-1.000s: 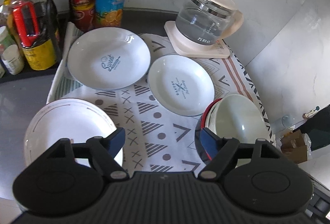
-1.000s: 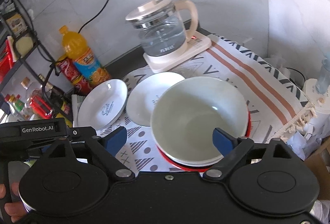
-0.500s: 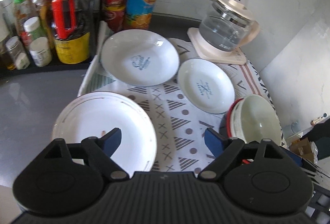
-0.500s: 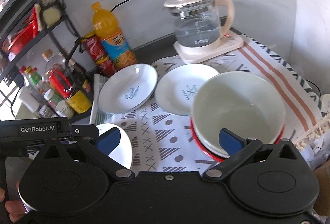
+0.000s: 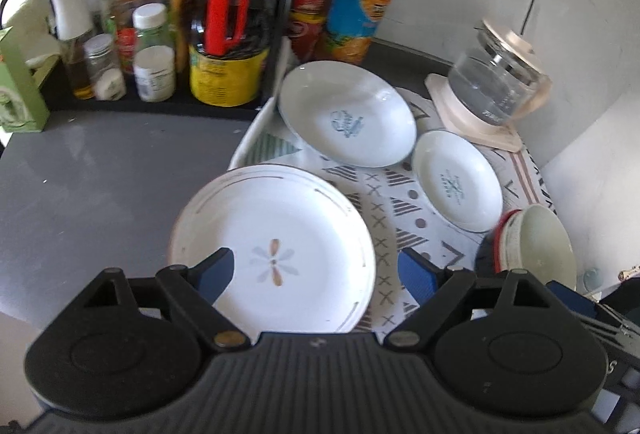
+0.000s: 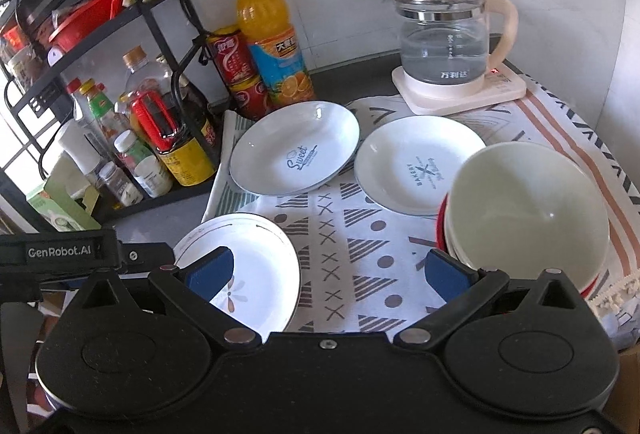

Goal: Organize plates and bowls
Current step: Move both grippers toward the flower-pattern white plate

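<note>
A large white plate with a flower mark (image 5: 276,234) lies at the cloth's front left corner, directly below my left gripper (image 5: 316,268), which hangs open and empty above it. Behind it sit a "Sweet" plate (image 5: 348,114) and a smaller "Bakery" plate (image 5: 456,182). A pale bowl nested in a red-rimmed stack (image 5: 536,242) stands at the right. My right gripper (image 6: 326,270) is open over the bare cloth, between the flower plate (image 6: 256,258) and the bowl stack (image 6: 524,206). The Sweet plate (image 6: 296,150) and the Bakery plate (image 6: 416,162) lie ahead of it.
A glass kettle (image 6: 448,46) on its base stands at the back right on the patterned cloth (image 6: 360,234). An orange juice bottle (image 6: 272,42), red cans and a black rack of bottles (image 5: 160,34) line the back left. Grey counter (image 5: 100,174) lies left of the cloth.
Both grippers have slid left: the left one now hangs over the flower plate, the right one has come off the bowl stack. Both pairs of jaws stand a little wider.
</note>
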